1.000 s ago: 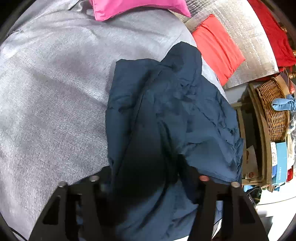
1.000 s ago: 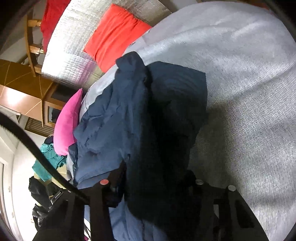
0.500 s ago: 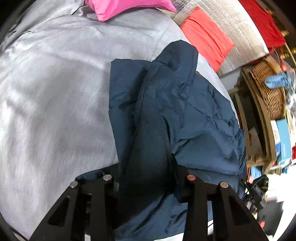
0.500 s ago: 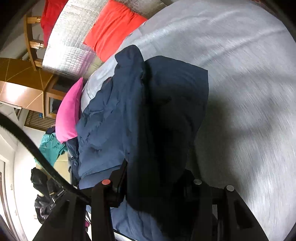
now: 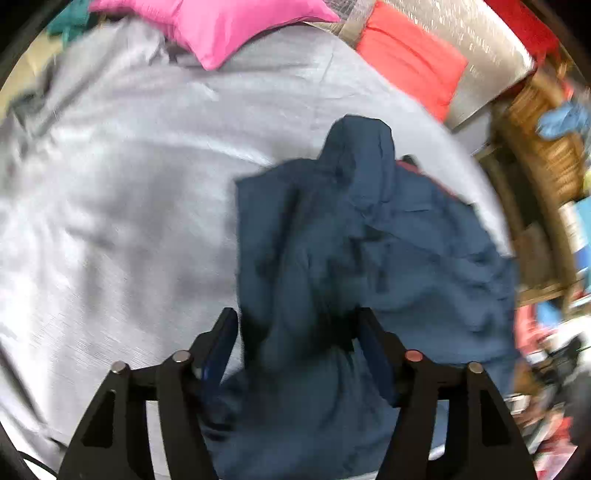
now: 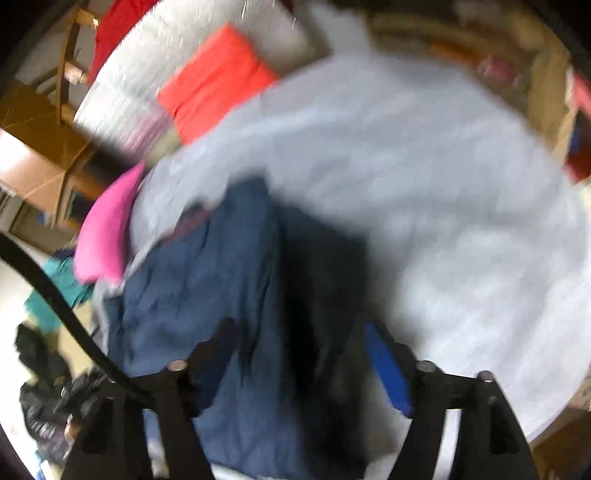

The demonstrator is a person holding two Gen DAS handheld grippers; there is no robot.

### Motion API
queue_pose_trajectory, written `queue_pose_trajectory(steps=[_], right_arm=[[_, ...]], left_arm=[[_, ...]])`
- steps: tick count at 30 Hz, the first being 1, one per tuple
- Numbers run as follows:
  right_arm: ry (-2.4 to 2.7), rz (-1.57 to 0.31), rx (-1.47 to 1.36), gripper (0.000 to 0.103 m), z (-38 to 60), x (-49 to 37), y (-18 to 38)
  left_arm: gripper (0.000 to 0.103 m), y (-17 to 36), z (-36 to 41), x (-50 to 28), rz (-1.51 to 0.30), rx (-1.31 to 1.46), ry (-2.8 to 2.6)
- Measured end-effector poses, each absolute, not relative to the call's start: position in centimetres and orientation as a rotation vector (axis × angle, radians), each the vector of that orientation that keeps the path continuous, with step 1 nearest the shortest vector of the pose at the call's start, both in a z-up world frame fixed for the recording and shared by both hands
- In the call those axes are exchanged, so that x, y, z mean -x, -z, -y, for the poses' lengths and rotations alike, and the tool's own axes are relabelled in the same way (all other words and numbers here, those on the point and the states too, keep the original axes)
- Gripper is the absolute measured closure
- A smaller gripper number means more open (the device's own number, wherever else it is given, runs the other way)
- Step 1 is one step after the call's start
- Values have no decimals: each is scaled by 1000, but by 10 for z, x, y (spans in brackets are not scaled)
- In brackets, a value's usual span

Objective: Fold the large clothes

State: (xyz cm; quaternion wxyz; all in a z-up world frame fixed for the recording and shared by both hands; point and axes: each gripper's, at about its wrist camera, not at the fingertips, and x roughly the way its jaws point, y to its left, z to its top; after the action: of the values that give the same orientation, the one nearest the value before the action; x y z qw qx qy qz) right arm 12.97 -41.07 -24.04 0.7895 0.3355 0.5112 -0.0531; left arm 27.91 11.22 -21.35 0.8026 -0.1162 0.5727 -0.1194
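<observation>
Both grippers' jaws are opening over the blue jacket [image 5: 354,258] on the grey bed [image 5: 129,184] (cloth between, not squeezed). Only the left view shows a basket [image 5: 546,155].

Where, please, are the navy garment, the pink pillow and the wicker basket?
navy garment [image 5: 369,240]: left wrist view, its crumpled middle.
pink pillow [image 5: 229,22]: left wrist view, its centre.
wicker basket [image 5: 543,158]: left wrist view, its woven wall.

Black gripper [image 5: 295,332] frames, blue-lined jaws, silver and red screws.

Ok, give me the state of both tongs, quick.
Left tongs: opening, navy garment between the pads, no longer pinched.
Right tongs: opening, same garment between them, released.
</observation>
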Motion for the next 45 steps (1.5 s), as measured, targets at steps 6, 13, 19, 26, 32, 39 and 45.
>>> queue_pose_trajectory(steps=[6,13,19,26,32,39,45], right_arm=[[70,-1095,-769,24,416,-183,260],[56,-1146,-761,24,407,-245,297],[49,-1161,-756,47,398,-257,316],[78,-1049,-635,70,383,-260,287],[142,-1125,-721,47,393,-263,327],[185,-964,-679,43,398,-222,266],[17,-860,-672,43,355,-203,231]], left_arm=[[35,205,-123,-301,-1205,255,115],[35,181,-84,-341,-999,197,74],[35,211,-52,-376,-1027,133,142],[48,230,-50,-380,-1066,186,100],[38,244,-46,-383,-1097,149,40],[37,189,-49,-339,-922,80,19],[35,175,-25,-296,-864,31,131]])
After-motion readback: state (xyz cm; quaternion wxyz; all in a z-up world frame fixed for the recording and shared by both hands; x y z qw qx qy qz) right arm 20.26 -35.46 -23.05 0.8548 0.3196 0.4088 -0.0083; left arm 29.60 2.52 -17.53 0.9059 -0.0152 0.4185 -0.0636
